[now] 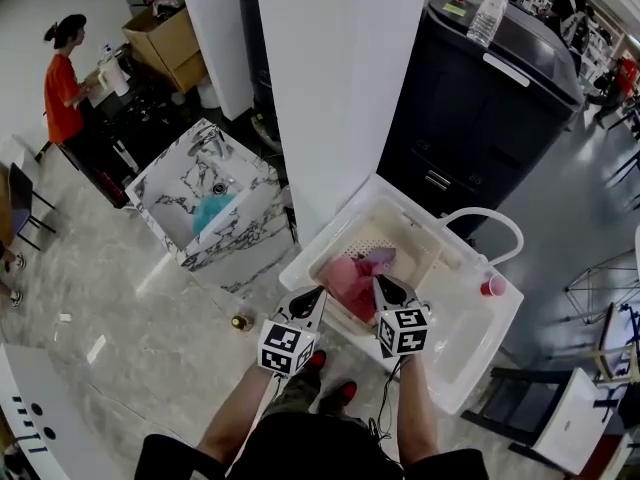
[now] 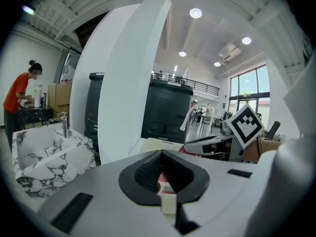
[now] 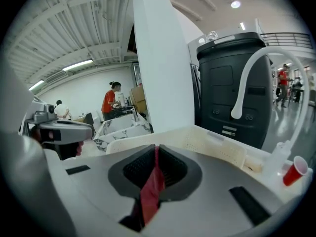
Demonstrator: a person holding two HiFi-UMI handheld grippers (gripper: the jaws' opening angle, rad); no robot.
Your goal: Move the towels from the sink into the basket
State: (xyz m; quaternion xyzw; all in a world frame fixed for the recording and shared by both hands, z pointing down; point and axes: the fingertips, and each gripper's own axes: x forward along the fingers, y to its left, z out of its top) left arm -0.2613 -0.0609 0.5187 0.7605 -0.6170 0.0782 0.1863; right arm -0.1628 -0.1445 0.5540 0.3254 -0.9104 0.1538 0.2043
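Observation:
A white perforated basket (image 1: pixel 425 253) sits in a white tub in front of me, and a pink-red towel (image 1: pixel 348 280) and a purple cloth (image 1: pixel 381 258) lie in it. My right gripper (image 1: pixel 383 290) hangs over that pile, shut on a fold of the red towel (image 3: pixel 152 191) that droops between its pads. My left gripper (image 1: pixel 312 301) is at the basket's near left rim, with its jaws closed tip to tip (image 2: pixel 160 154) and only a pink sliver showing behind them. A teal towel (image 1: pixel 212 211) lies in the marble sink (image 1: pixel 250 226) to the left.
A white pillar (image 1: pixel 330 88) stands between the sink and the basket. Behind the tub is a black cabinet (image 1: pixel 480 98). A white curved faucet (image 1: pixel 495 220) and a red cup (image 1: pixel 492 286) are at the tub's right side. A person in orange (image 1: pixel 62 93) works at the far left.

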